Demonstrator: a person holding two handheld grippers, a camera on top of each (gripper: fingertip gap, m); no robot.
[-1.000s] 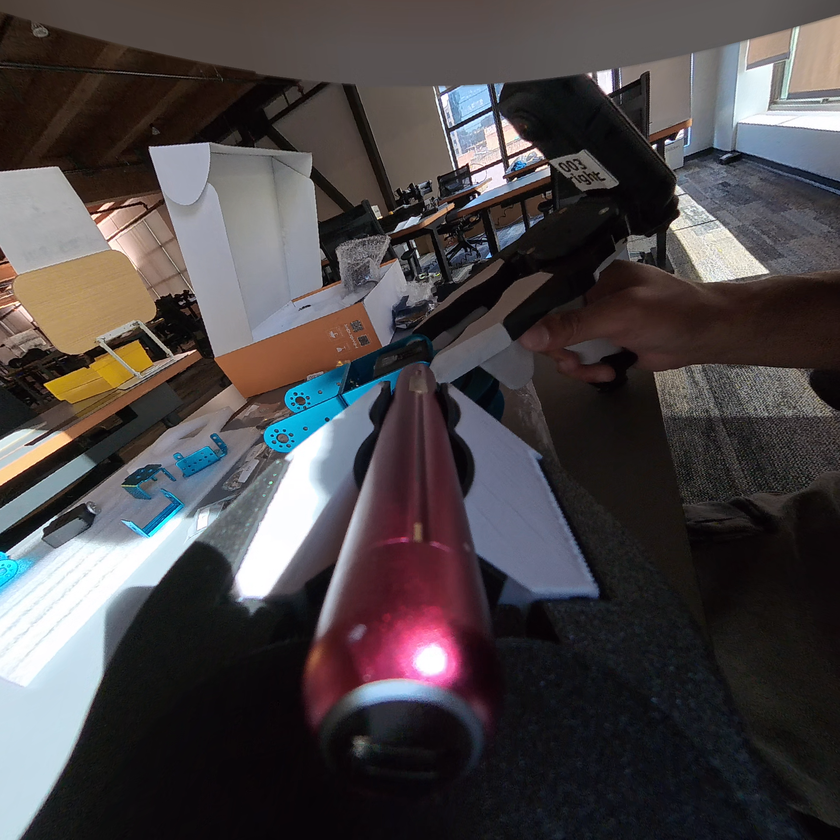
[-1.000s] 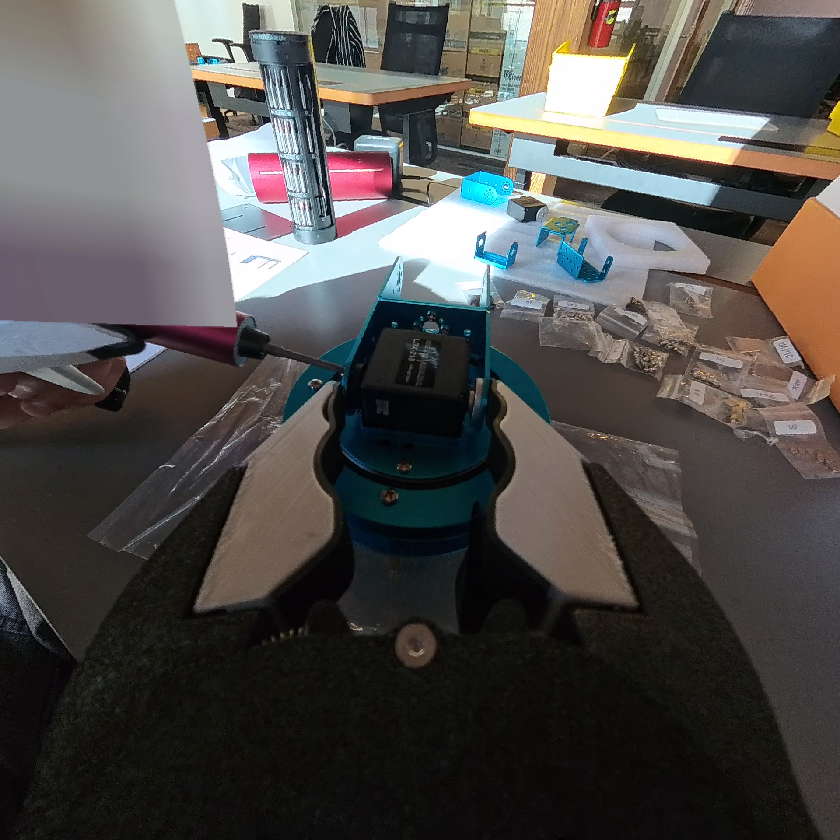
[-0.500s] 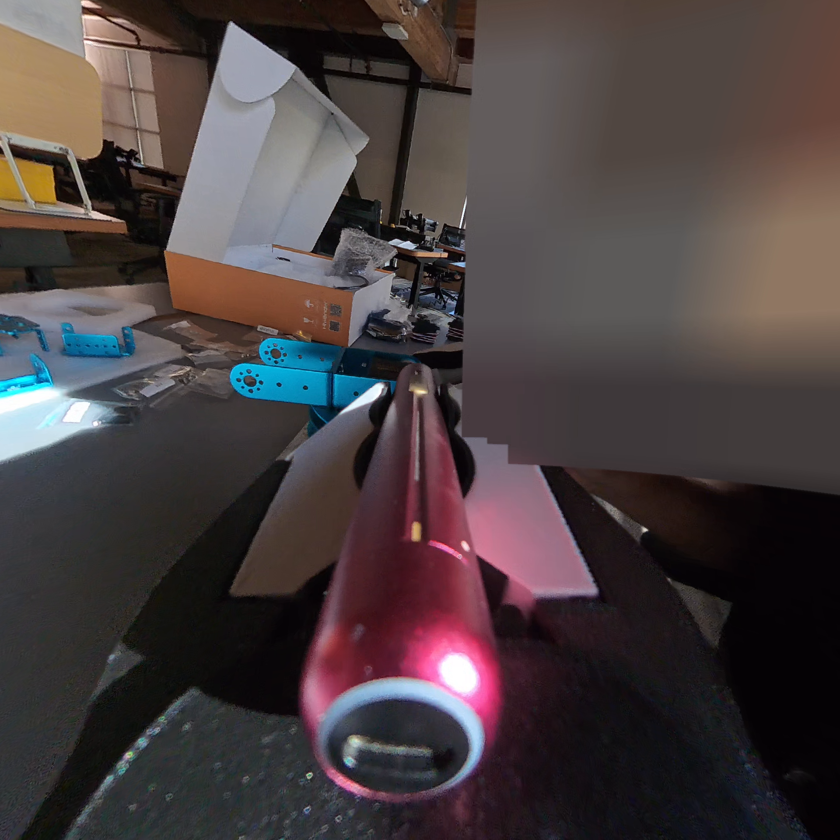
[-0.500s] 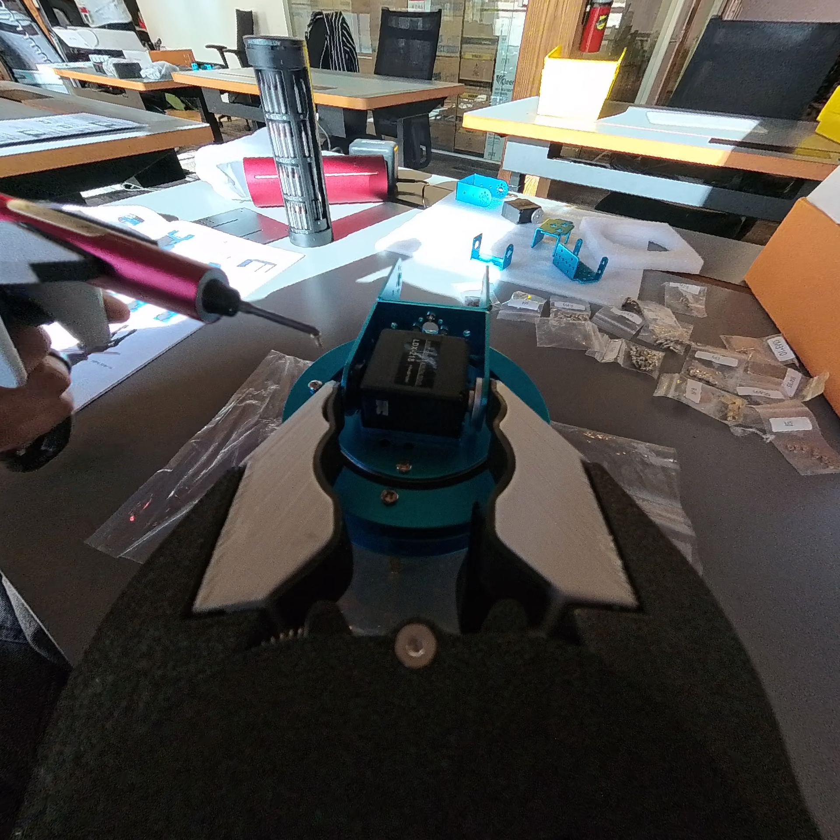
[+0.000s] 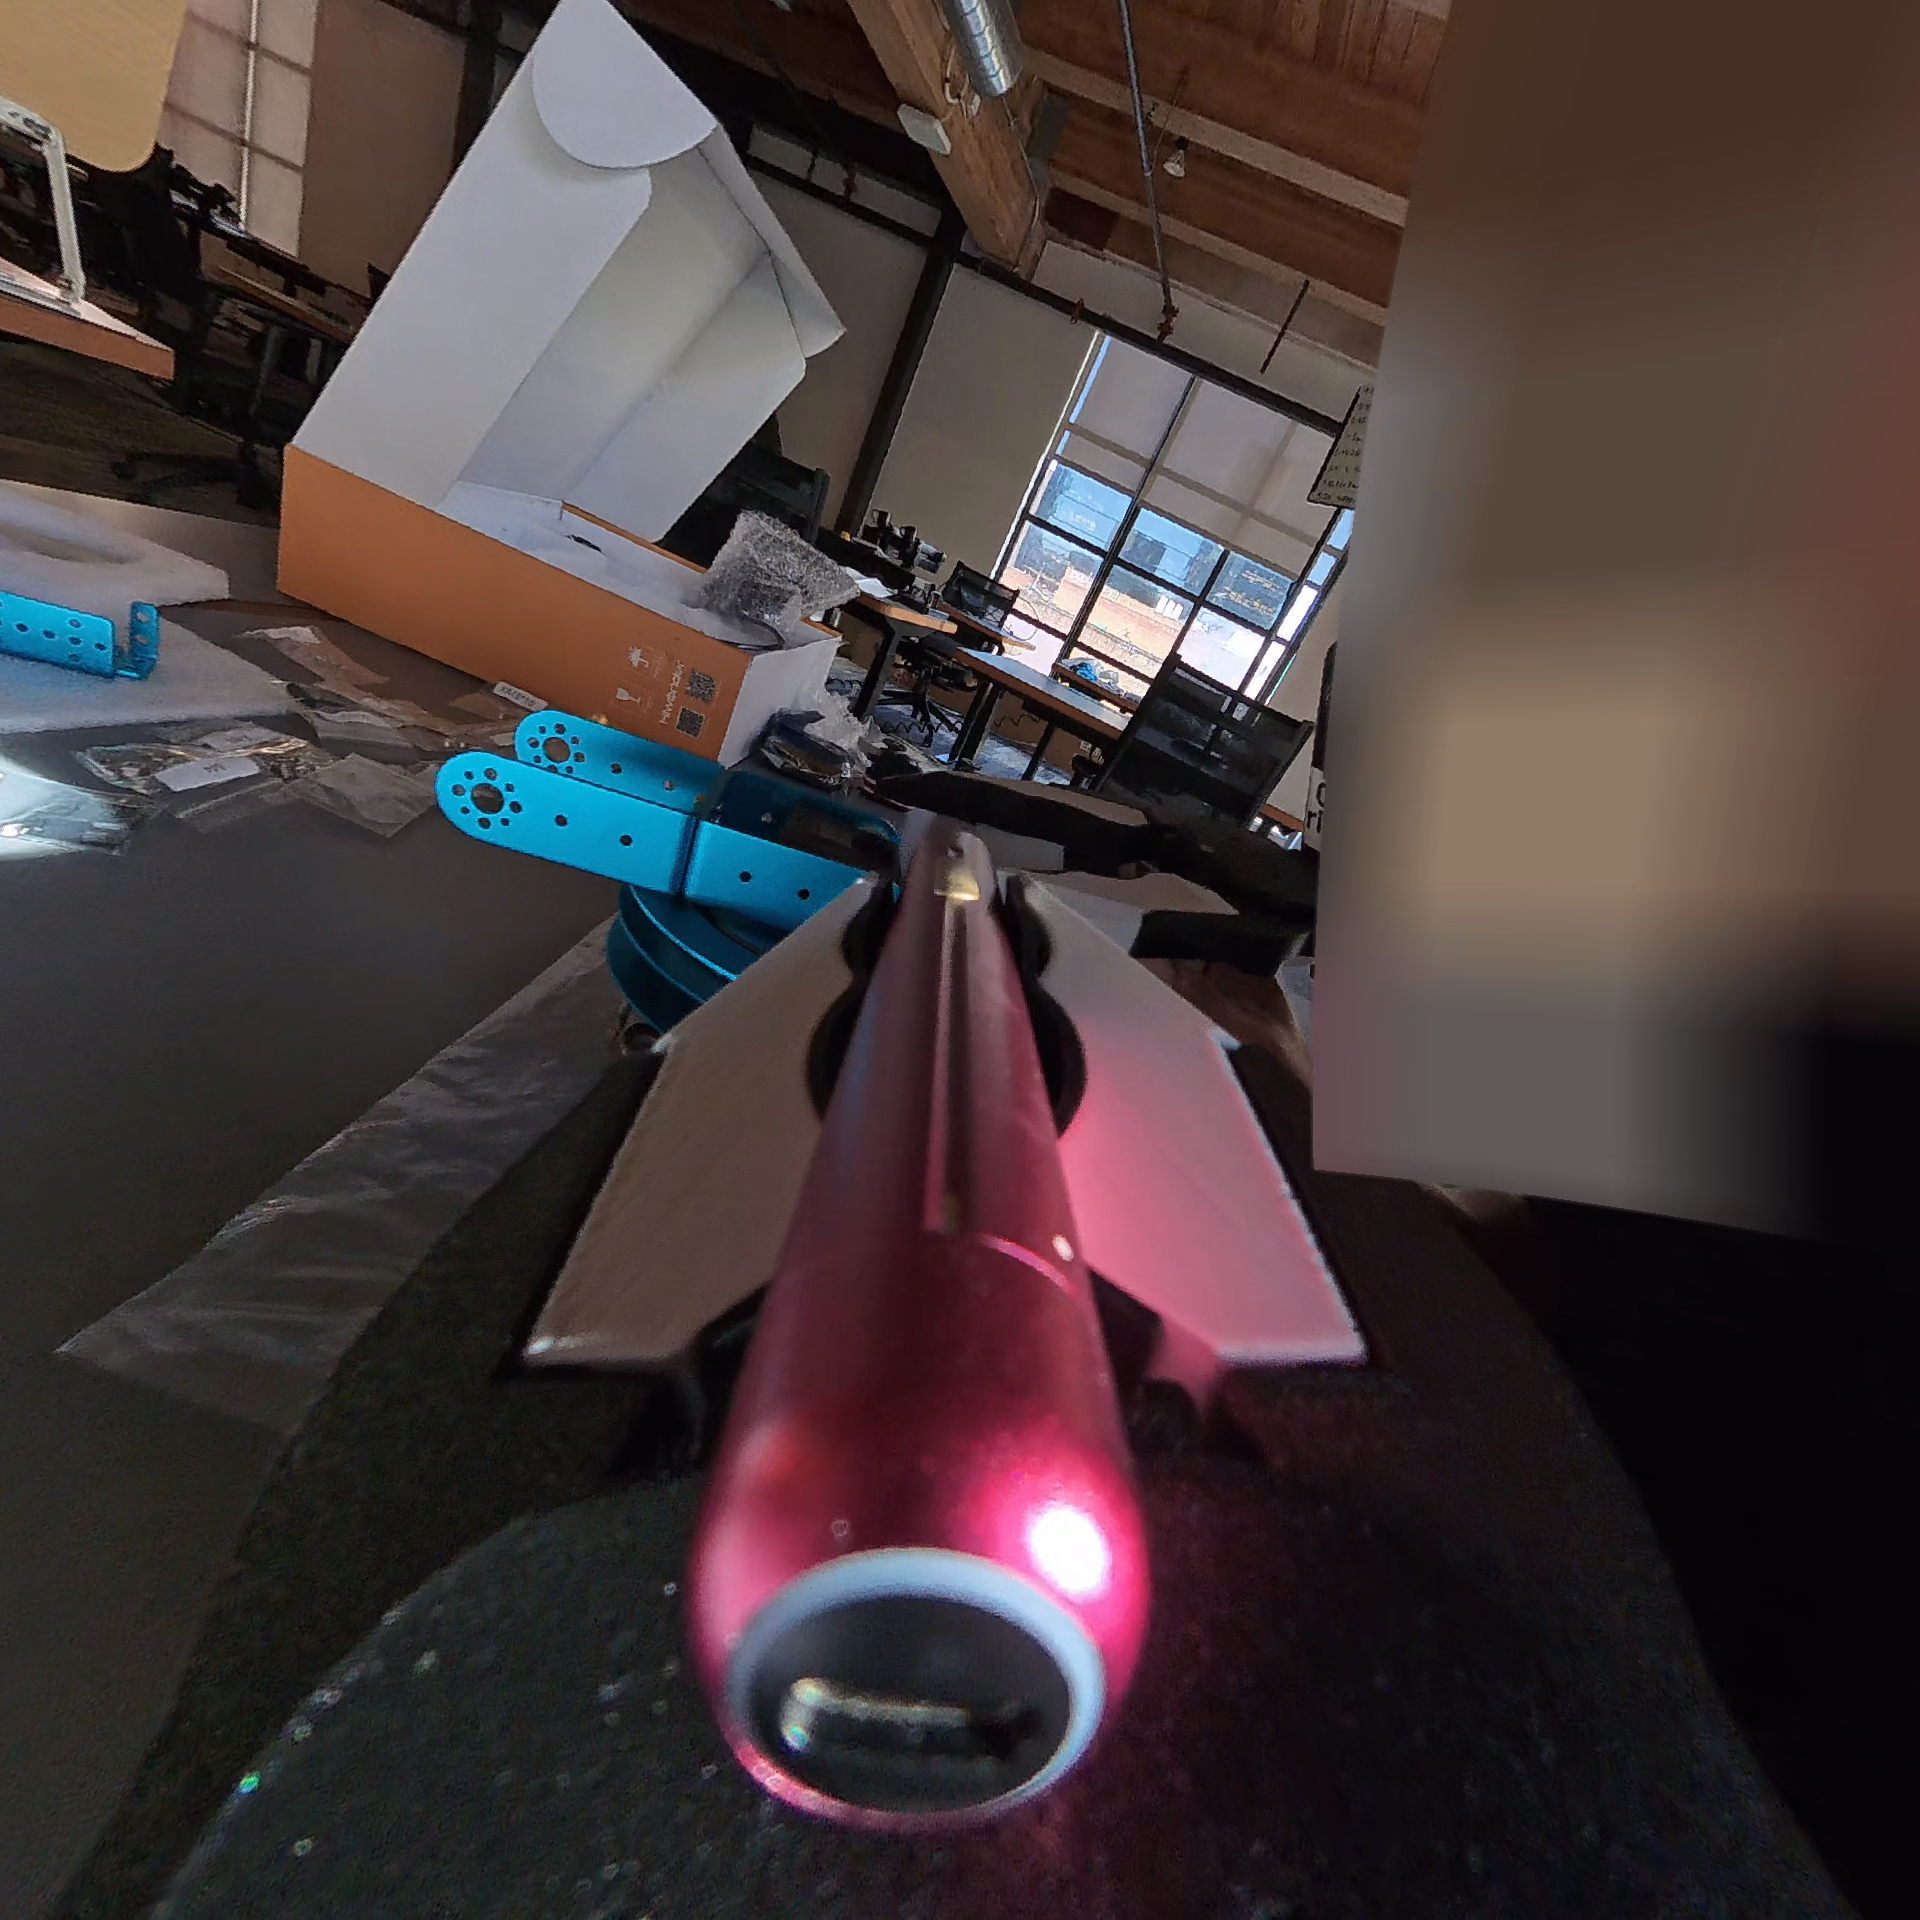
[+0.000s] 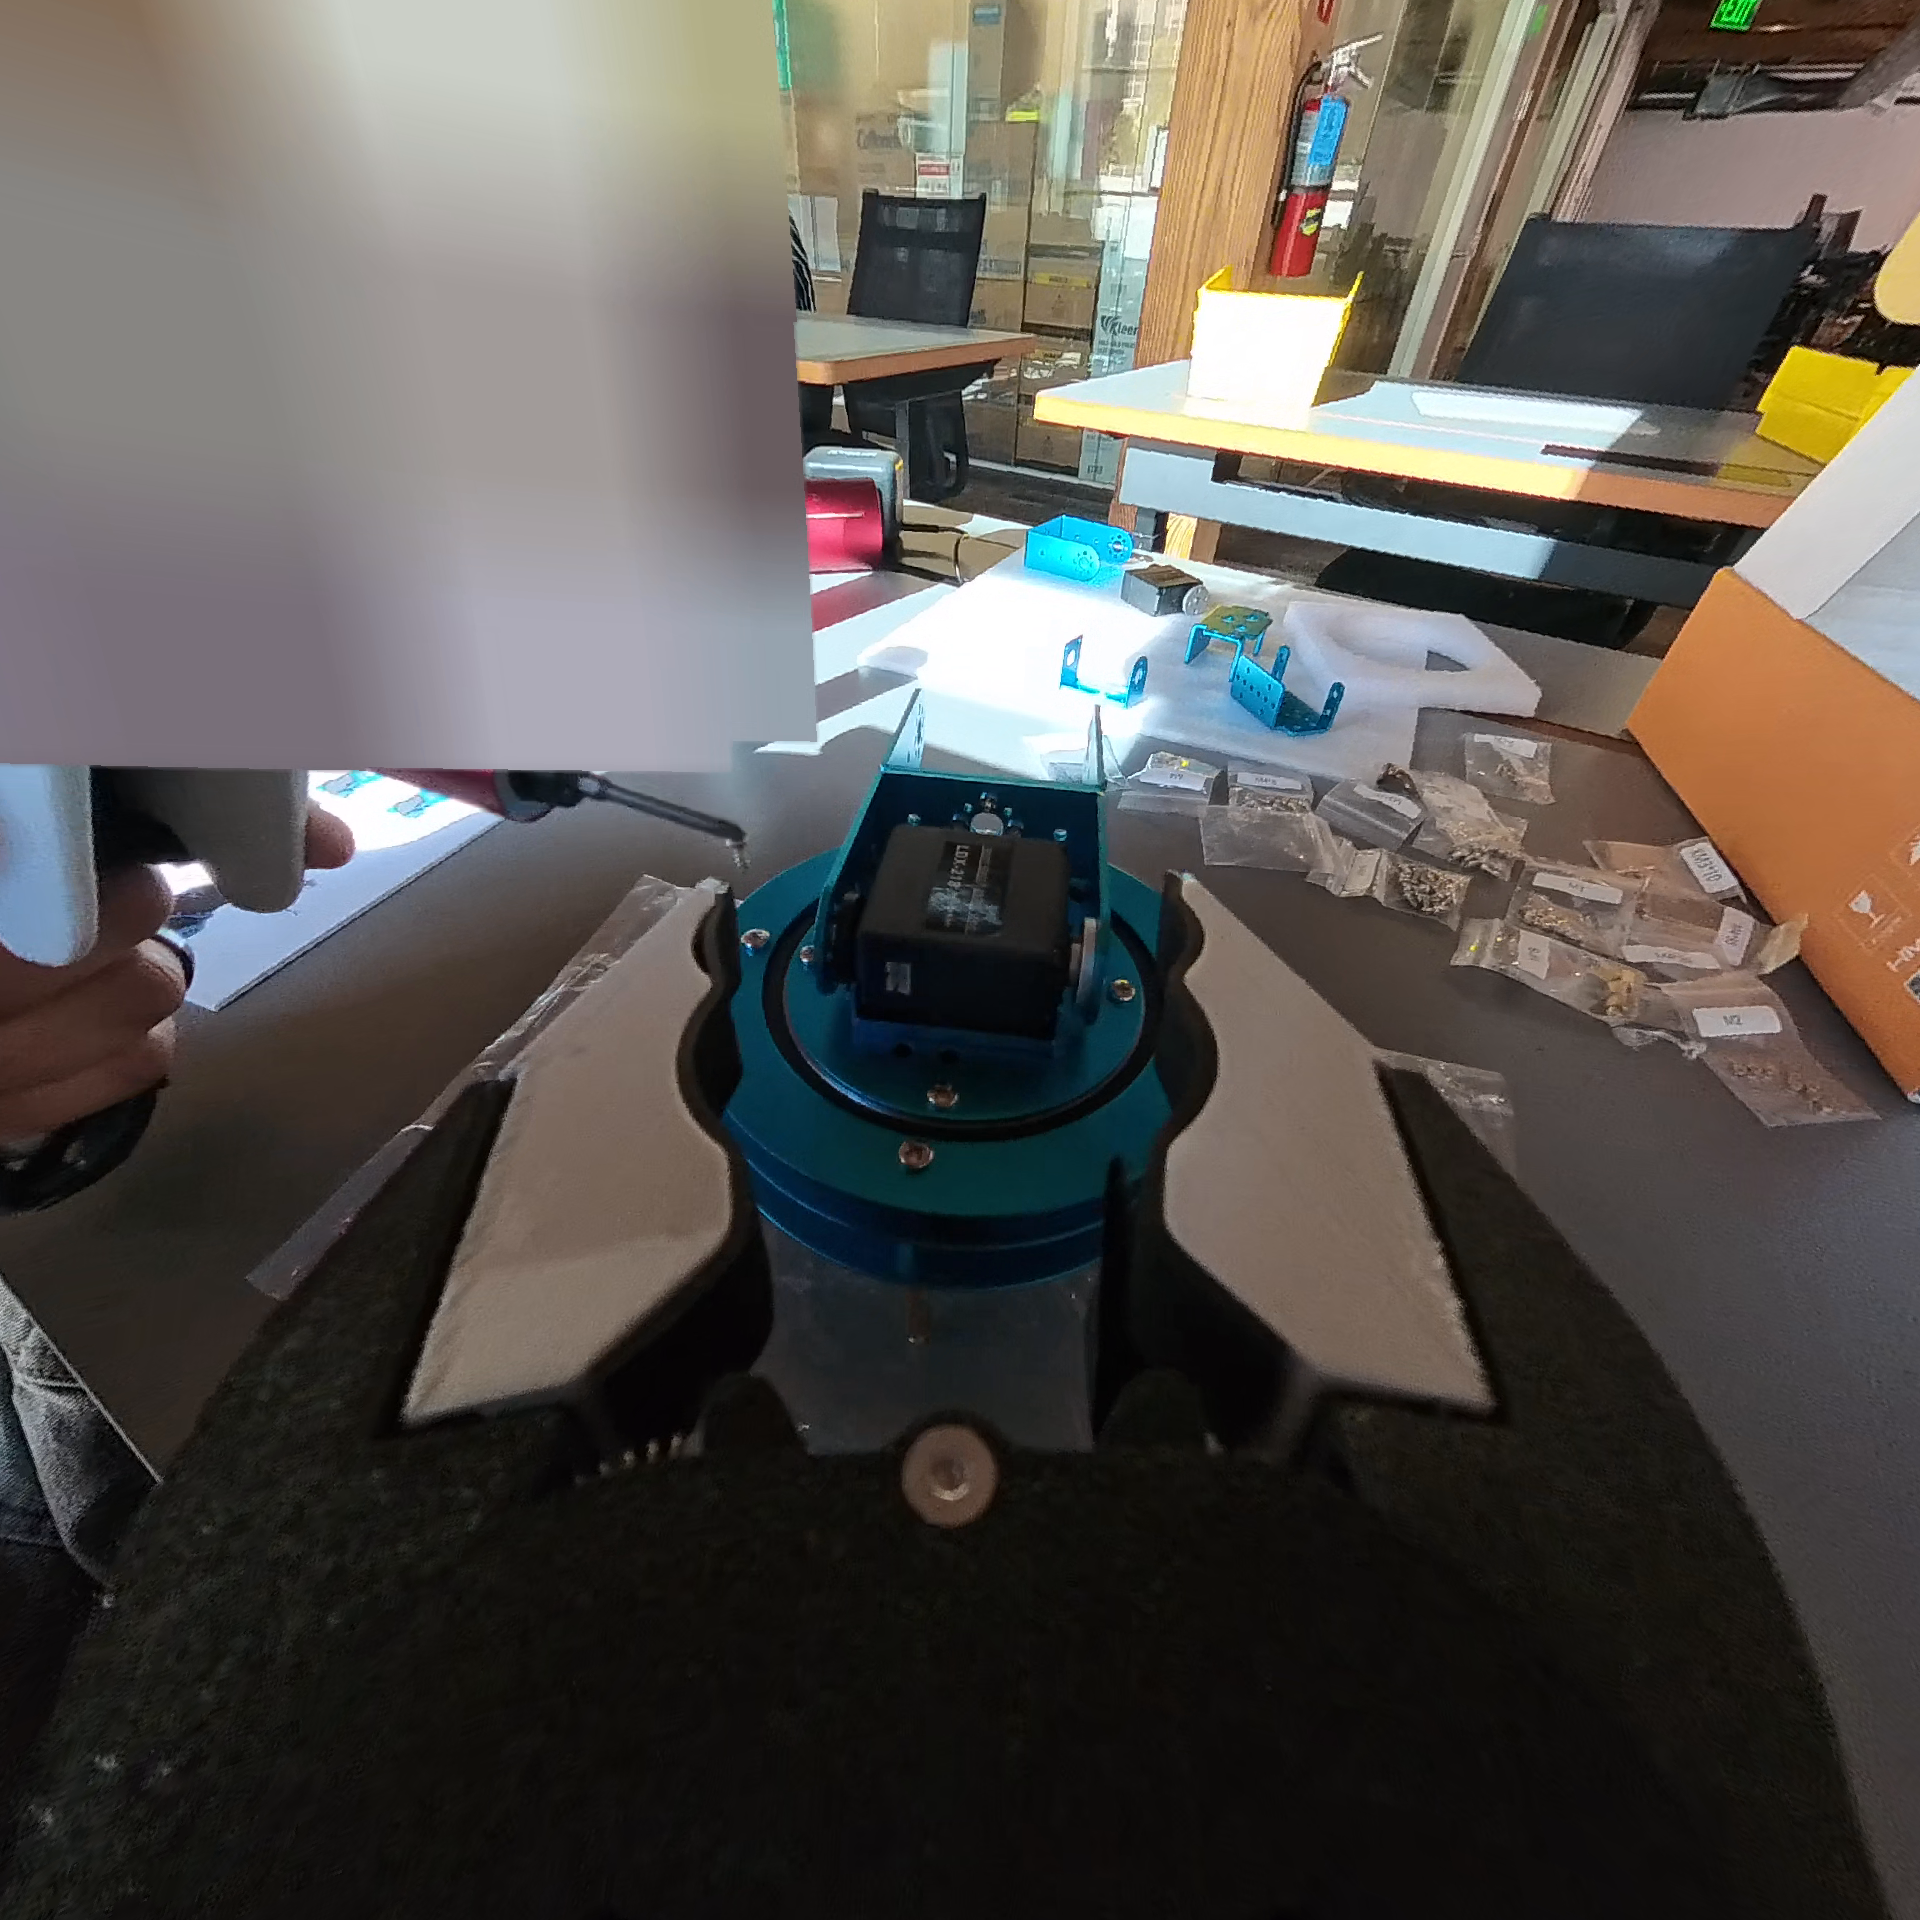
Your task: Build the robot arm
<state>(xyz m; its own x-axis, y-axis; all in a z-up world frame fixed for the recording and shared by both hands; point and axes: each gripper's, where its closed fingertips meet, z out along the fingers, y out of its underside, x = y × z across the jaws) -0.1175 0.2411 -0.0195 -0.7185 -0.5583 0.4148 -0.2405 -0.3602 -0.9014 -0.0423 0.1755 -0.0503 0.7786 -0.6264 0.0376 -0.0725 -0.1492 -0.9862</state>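
Note:
My left gripper (image 5: 951, 894) is shut on a red electric screwdriver (image 5: 935, 1299) that runs forward between its fingers. In the right wrist view the screwdriver's thin bit (image 6: 675, 816) points at the left rim of a round blue base (image 6: 935, 1184), its tip just above my right gripper's left fingertip. My right gripper (image 6: 945, 888) is shut on the blue base, one finger on each side. A black servo (image 6: 966, 935) sits in a blue bracket on the base. The bracket's arms (image 5: 582, 821) and the base (image 5: 665, 977) show in the left wrist view.
An open orange and white box (image 6: 1787, 831) stands at the right. Several small bags of screws (image 6: 1507, 883) lie beside it. White foam (image 6: 1382, 665) with loose blue brackets (image 6: 1278, 707) lies beyond. A clear plastic bag (image 5: 312, 1226) lies under the base. A person's hand (image 6: 83, 997) holds the left gripper.
The screwdriver lifted away from the base, then came back down with its tip by the left rim. The right gripper's view tilted higher over the base and its fingers stand slightly wider.

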